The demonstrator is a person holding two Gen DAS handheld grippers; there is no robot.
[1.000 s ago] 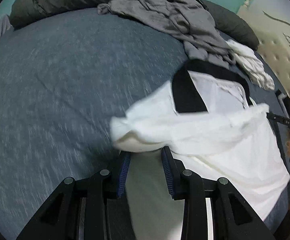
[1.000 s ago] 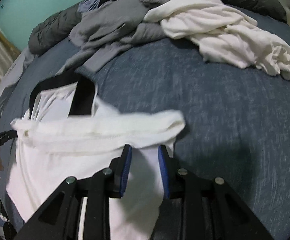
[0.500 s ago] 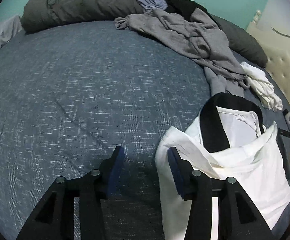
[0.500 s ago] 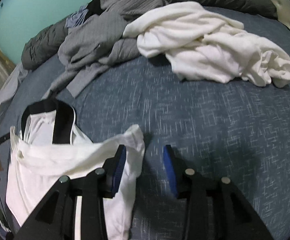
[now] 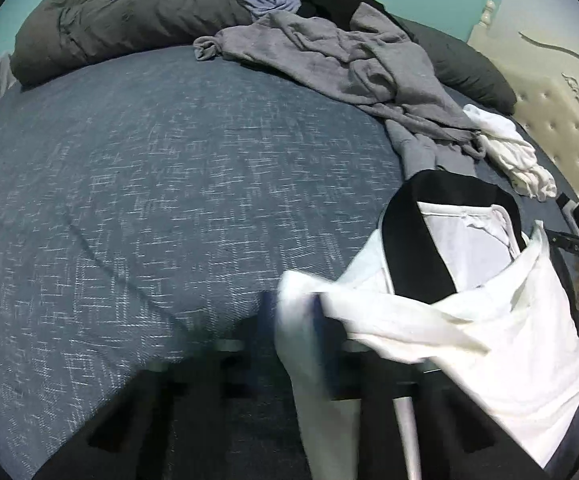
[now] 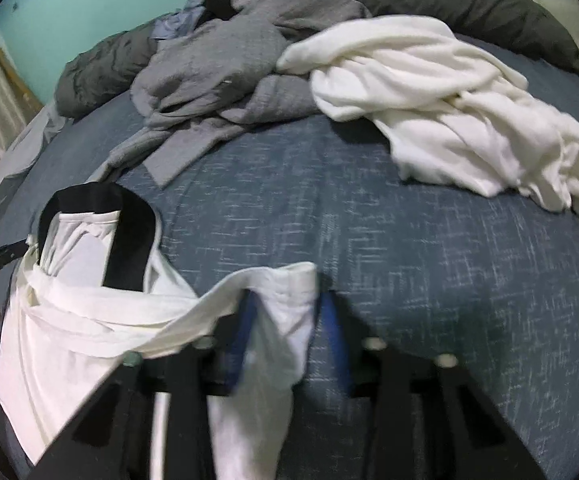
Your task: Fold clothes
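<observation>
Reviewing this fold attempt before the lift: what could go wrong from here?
1. The right gripper is closing on only a thin edge of the white shirt; the fabric may slip free on lifting.
2. The left gripper is shut on a bunched corner, so the fold could come out uneven.
3. The shirt's black collar lies close to the grey garment, which may get dragged along.

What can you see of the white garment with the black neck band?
The white garment with the black neck band looks like thin, soft fabric, partly folded, lying on the blue-grey bedspread. The left gripper is shut on one sleeve. The right gripper is closing around the other.
</observation>
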